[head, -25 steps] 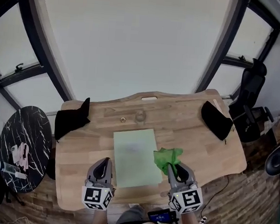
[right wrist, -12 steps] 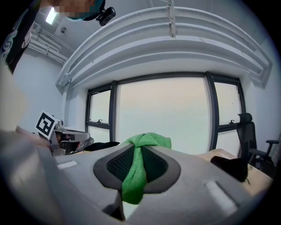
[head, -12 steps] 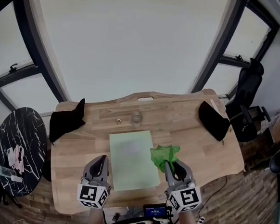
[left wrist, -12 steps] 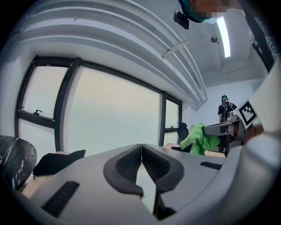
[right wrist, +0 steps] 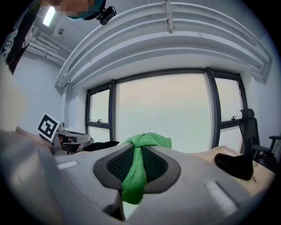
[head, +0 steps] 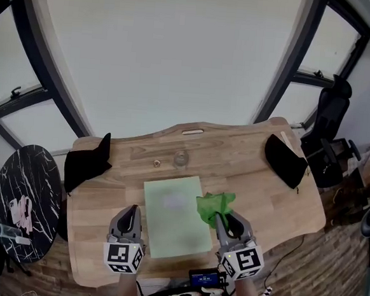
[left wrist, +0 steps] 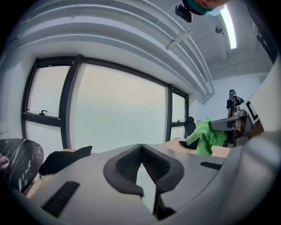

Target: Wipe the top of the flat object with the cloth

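Head view first: the flat object (head: 174, 217), a pale green rectangular sheet, lies mid-table (head: 254, 165) right in front of us. Its long axis runs from our side away toward the windows (head: 166, 60), far end leaning a bit left. The right gripper (head: 221, 218) is clamped on the green cloth (head: 213, 205), whose bunched end sticks out past the tips and sits over the sheet's right long edge, approx. halfway along; we can't tell from here if it touches yet. We'd say it's held by a fold so the loose bulk leads and does the wiping, not the hard jaws. The left gripper (head: 130, 211) is just beside the sheet's near left corner, over bare wood, prob. parked there to keep out of the cloth's path or to be ready to steady the sheet. A left black item (head: 86, 160) and a right black item (head: 286, 160) sit at the table's far ends, well apart from the work. Left gripper view: the pads (left wrist: 128, 163) meet w/ nothing btw. them, so it's closed & empty; the cloth hangs off to the right, from the other gripper. Right gripper view: a strip of cloth runs down btw. that gripper's pads, pinched tight, w/ the rest piled over the tips, pointing fwd. along the jaws. We judge wiping not yet begun, as most of the sheet's top lies uncovered.
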Action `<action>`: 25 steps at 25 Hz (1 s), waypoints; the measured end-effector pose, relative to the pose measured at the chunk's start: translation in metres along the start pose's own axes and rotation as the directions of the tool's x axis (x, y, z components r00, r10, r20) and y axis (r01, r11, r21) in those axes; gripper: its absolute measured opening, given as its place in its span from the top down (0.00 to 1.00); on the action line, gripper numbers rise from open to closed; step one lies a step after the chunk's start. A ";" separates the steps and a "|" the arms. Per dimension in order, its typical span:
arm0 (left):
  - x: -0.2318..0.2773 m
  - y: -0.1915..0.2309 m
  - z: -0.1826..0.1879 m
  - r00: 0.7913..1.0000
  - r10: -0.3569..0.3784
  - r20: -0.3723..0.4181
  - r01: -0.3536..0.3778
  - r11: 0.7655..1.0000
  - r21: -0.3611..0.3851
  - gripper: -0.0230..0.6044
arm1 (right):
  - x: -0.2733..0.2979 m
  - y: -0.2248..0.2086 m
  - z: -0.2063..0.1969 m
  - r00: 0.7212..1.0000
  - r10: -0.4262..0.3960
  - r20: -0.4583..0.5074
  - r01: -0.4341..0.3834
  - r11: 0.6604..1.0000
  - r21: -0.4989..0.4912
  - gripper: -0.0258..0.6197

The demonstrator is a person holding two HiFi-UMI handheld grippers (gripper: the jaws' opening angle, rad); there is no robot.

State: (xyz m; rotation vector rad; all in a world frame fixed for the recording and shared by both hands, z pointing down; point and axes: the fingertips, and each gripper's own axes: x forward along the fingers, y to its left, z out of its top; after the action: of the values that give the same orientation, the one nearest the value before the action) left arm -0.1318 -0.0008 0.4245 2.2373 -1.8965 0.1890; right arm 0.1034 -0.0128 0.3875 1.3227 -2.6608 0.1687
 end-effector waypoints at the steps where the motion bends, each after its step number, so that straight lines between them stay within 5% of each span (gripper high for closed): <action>1: 0.002 0.002 -0.004 1.000 0.010 -0.018 -0.010 1.000 0.008 0.95 | 0.002 0.000 -0.002 1.000 0.002 -0.007 -0.002 1.000 0.002 0.87; 16: 0.027 0.010 -0.044 0.995 -0.006 -0.103 -0.003 0.996 -0.094 0.95 | 0.034 -0.008 -0.033 0.995 0.037 -0.096 -0.035 0.999 0.020 0.87; 25: 0.041 0.015 -0.111 0.961 -0.030 -0.277 -0.010 0.990 -0.143 0.95 | 0.061 -0.011 -0.070 0.979 0.056 -0.194 -0.050 0.998 0.040 0.87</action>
State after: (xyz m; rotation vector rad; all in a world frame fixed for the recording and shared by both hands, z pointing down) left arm -0.1357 -0.0164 0.5422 2.0061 -1.6943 0.3353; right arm 0.0823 -0.0545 0.4687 1.1789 -2.5392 0.3359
